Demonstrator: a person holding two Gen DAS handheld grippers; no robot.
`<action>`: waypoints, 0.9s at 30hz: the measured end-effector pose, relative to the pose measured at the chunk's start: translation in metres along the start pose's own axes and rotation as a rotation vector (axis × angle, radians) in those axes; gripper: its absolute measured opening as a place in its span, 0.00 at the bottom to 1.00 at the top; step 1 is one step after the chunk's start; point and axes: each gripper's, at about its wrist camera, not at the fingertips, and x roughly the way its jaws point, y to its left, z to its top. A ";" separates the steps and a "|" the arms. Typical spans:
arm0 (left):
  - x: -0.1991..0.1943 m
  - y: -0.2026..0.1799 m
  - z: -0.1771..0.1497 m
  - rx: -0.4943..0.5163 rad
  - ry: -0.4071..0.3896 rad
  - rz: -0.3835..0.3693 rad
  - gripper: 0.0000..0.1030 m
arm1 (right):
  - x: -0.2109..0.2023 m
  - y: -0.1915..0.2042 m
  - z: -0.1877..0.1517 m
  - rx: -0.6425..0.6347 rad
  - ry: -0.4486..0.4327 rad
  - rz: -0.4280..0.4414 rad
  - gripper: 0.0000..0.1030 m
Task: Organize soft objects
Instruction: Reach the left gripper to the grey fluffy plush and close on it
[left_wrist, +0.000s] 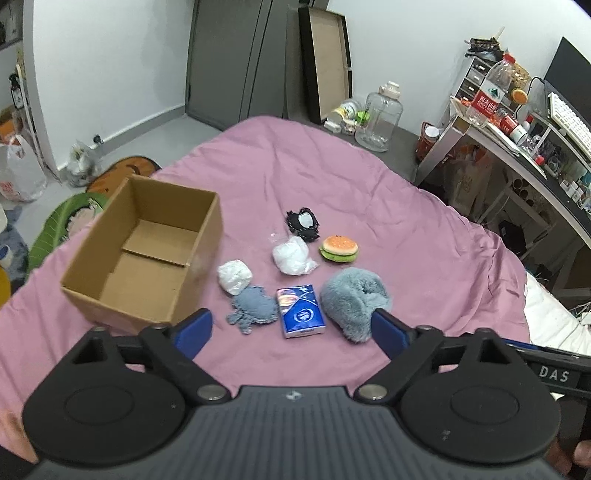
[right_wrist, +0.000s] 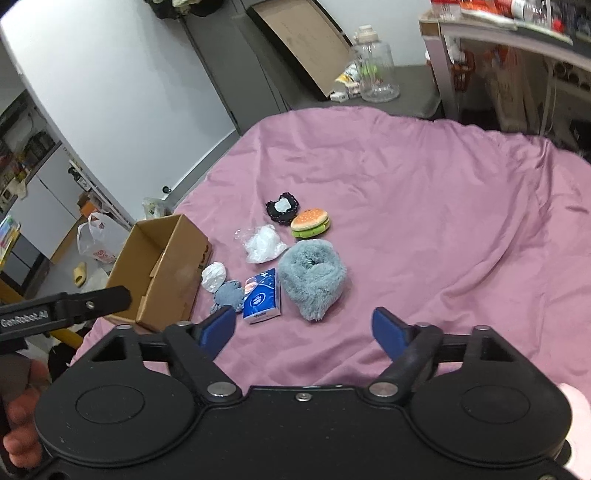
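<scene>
With both tools held above the near edge of a pink bedspread (left_wrist: 369, 192), seven soft items wait in a loose cluster beside an open cardboard box (left_wrist: 147, 251). Left tool (left_wrist: 291, 328) spread wide, gripping nothing, blue pads level with the box's near right corner and the near end of a fluffy grey-blue slipper (left_wrist: 351, 299). Right tool (right_wrist: 304, 325) likewise parted and empty, hovering just near of the same slipper (right_wrist: 312, 275). Box at the left of the bed, flaps folded flat inside, right wall close to a white crumpled wad (left_wrist: 234, 277) and a small blue knitted piece (left_wrist: 253, 308), the two touching. Blue tissue pack (left_wrist: 301, 310) between the knitted piece and the slipper, narrow gaps either side. Farther back, a white bundle in clear wrap (left_wrist: 293, 254), a plush hamburger (left_wrist: 339, 249) to its right and a black lace-edged pad (left_wrist: 303, 221) beyond, all near one another. Broad bare bedspread to the right and far side of the cluster; a large clear jug (left_wrist: 378, 118) on the floor past the bed's far edge; cluttered bench (left_wrist: 498, 140) at far right.
</scene>
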 end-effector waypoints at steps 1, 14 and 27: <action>0.006 -0.001 0.002 -0.003 0.008 -0.005 0.80 | 0.005 -0.003 0.002 0.008 0.006 0.003 0.70; 0.094 -0.020 0.028 -0.085 0.149 -0.066 0.54 | 0.062 -0.033 0.033 0.133 0.088 0.018 0.50; 0.175 -0.031 0.033 -0.082 0.305 -0.108 0.43 | 0.127 -0.053 0.044 0.253 0.188 0.000 0.39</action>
